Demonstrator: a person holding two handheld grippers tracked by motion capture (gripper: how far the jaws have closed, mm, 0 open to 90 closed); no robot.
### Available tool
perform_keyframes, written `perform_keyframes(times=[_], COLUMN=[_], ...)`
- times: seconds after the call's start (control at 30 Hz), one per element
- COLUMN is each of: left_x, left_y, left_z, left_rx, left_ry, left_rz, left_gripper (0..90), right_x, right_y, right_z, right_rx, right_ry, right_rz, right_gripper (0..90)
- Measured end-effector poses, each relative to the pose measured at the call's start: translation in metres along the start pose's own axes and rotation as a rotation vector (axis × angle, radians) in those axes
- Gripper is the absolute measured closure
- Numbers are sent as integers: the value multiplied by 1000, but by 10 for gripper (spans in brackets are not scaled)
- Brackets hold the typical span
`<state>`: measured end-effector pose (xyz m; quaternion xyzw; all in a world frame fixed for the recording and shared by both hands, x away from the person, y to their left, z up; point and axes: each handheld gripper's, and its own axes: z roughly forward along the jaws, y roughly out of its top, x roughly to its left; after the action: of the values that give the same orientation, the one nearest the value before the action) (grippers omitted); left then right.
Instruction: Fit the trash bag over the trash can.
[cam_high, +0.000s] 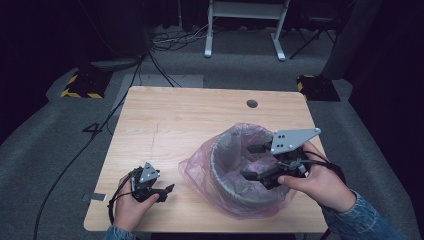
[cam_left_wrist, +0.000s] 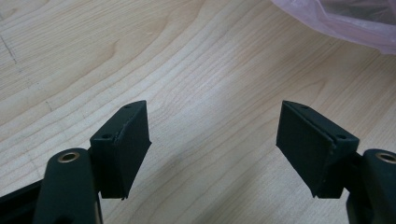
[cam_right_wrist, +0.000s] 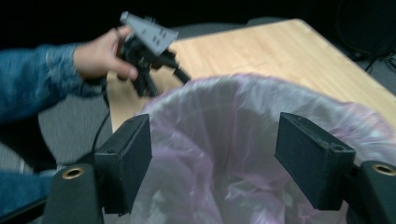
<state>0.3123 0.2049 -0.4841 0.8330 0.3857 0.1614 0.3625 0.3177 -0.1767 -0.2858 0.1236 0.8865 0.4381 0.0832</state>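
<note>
Table (cam_high: 165, 115) first, from its left: the left gripper (cam_high: 167, 190) rests low at the near left corner, jaws spread wide over bare wood with nothing between them, as the left gripper view (cam_left_wrist: 212, 144) makes plain. It is apart from the bag (cam_high: 197, 172), whose pink edge only shows at the top right of that view (cam_left_wrist: 345, 23).

Right of centre stands the bin (cam_high: 235, 192), a round grey tub, upright, its long axis vertical and its mouth facing straight up. The bag, thin pink plastic, lines it: the film runs down inside and its top is folded out over the rim, draping down the outer wall on the left and near sides, where it bunches loosely onto the table. On the far side the grey rim (cam_high: 235, 132) still reads through the film, so I cannot tell how snugly the fold sits there.

Further right, the right gripper (cam_high: 252, 162) hangs above the bin's mouth, jaws wide apart and gripping nothing; in the right gripper view (cam_right_wrist: 212, 158) the pads stand either side of the opening with the plastic below them, not pinched.

Judging by this, the lining looks largely done: bag in, top turned over most of the rim. What may remain is tidying the slack on the left and pressing the liner down inside.
</note>
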Motion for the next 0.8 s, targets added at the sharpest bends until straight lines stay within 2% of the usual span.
perform_keyframes(times=[0.17, 0.2, 0.27, 0.3, 0.4, 0.5, 0.57, 0.67, 0.73, 0.8], left_x=[0, 0, 0, 0, 0, 0, -1, -1, 0, 0], left_y=[0, 0, 0, 0, 0, 0, 0, 0, 0, 0], left_z=[1, 1, 0, 0, 0, 0, 0, 0, -1, -1], left_rx=[2, 2, 2, 1, 2, 5, 4, 4, 3, -4], left_ry=[1, 0, 0, -2, -1, -1, -3, -4, -4, -3], left_rz=[2, -1, 3, 2, 3, 1, -1, 4, 4, -2], left_gripper=[257, 257, 257, 257, 257, 256, 256, 256, 256, 256], right_x=[1, 1, 3, 4, 8, 11, 11, 10, 9, 8], right_y=[-5, -5, -3, -2, -2, -3, -3, -2, -2, 0], right_z=[16, 20, 28, 33, 46, 56, 57, 57, 52, 42], right_rx=[118, 148, 219, 251, 333, 417, 441, 446, 419, 351], right_ry=[14, 7, -7, 1, 38, 46, 57, 43, 49, 40], right_rz=[-71, -95, -174, -199, -245, -274, -261, -263, -262, -227], right_gripper=[294, 289, 302, 308, 323, 332, 355, 323, 315, 294])
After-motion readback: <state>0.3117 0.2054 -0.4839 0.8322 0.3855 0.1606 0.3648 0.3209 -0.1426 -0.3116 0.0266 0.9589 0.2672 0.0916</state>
